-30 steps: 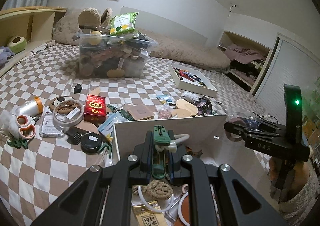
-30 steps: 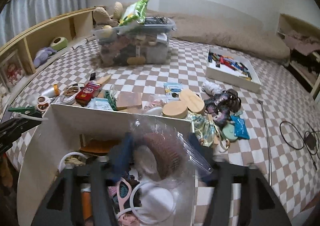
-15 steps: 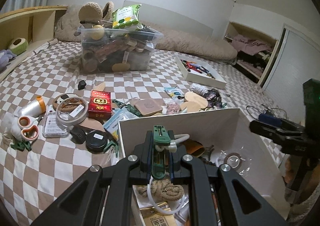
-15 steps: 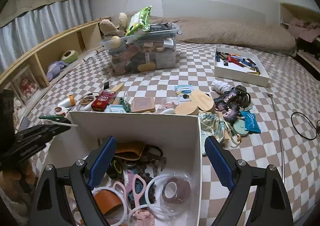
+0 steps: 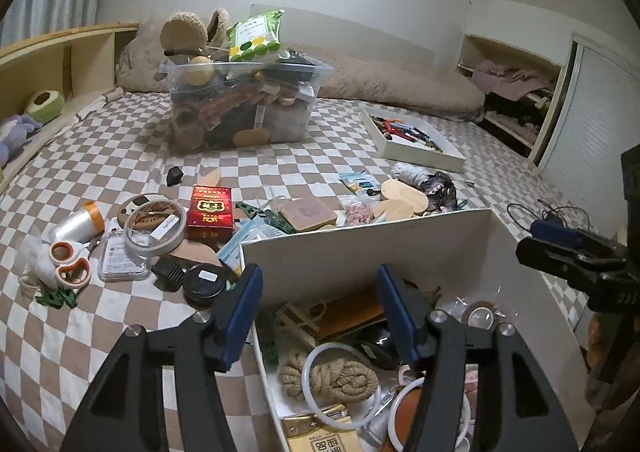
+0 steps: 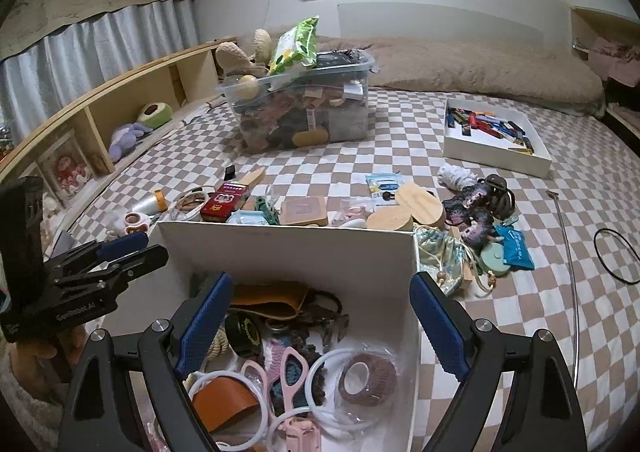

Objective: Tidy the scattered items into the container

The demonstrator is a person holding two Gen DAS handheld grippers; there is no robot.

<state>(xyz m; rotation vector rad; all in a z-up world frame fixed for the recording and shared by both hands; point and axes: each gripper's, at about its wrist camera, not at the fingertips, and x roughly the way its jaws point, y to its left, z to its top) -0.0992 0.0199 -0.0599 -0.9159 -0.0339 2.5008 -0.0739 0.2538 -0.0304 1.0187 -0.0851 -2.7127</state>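
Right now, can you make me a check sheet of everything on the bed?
Surface: checked bedcover, rumpled.
Job's things: white box partly filled; red packet, tape roll, orange scissors, black tin lie outside it.
Clutter: clear bin heaped full; pen tray.
Grippers: left gripper just opened, empty; right gripper open, empty, over the box.
Cables: black loop on the cover.
Surroundings: wooden shelf, curtain.

- Our left gripper (image 5: 318, 292) has just opened; the green clip it pinched is gone from between its jaws.
- Our right gripper (image 6: 320, 316) dropped its bagged tape roll (image 6: 370, 376) into the white box (image 6: 288, 248).
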